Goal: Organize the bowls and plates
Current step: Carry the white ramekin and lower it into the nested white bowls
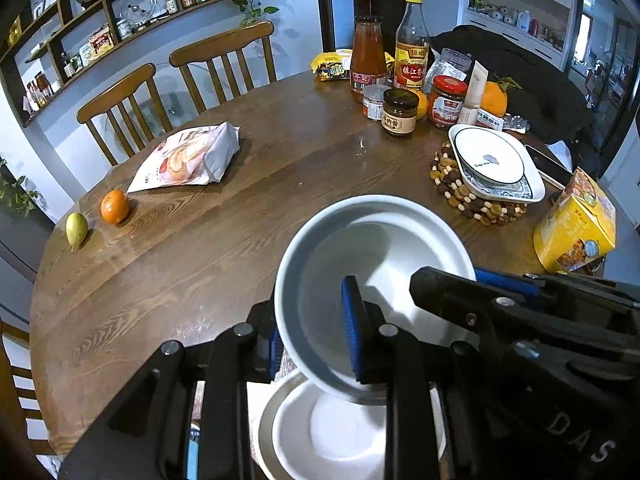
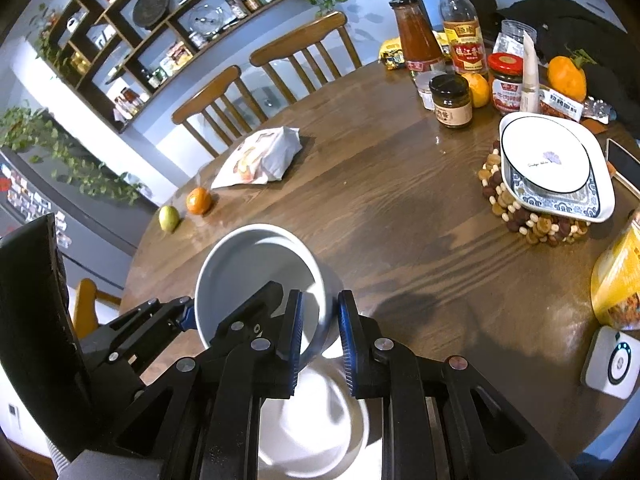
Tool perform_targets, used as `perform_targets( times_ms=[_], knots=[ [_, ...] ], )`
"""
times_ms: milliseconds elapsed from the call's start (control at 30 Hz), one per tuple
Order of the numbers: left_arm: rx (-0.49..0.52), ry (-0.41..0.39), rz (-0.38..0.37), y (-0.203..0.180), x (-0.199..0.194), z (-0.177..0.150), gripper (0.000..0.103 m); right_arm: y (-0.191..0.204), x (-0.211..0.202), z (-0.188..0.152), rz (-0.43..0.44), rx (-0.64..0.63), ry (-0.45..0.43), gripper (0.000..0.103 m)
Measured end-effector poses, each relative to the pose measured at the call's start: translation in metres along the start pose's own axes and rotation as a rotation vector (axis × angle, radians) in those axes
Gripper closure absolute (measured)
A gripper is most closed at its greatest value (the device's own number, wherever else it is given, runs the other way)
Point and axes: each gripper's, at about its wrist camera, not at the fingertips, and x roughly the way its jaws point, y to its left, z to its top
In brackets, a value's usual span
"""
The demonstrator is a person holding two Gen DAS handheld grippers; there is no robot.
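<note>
at the far left of the left wrist view a green fruit (image 1: 76, 229) and an orange (image 1: 115, 207) sat side by side near the edge of the round wooden table (image 1: 248, 216), with a snack bag (image 1: 188, 159) just beyond them. in the lower middle, the left gripper (image 1: 312, 340) had its jaws clamped on the near rim of a tilted white bowl (image 1: 376, 268), one blue pad (image 1: 352, 332) inside and the other outside. a second white bowl (image 1: 332, 432) lay directly under it at the bottom edge. the right gripper (image 2: 320, 336) gripped the same tilted bowl's rim on the opposite side, seen in the right wrist view. in the upper right, jars and bottles (image 1: 394, 76) clustered. below them a round plate (image 1: 490, 154) rested in a square dish (image 1: 516, 194) on a beaded trivet (image 1: 452, 184). a yellow box (image 1: 576, 224) stood at the far right.
</note>
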Motion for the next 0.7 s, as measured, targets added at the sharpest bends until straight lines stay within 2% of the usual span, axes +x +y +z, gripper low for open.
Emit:
perform_targets(
  times_ms=[700],
  knots=[
    [-0.034, -0.002, 0.023, 0.002, -0.032, -0.038, 0.081, 0.019, -0.021, -0.039, 0.014, -0.043, 0.015, 0.082]
  ],
)
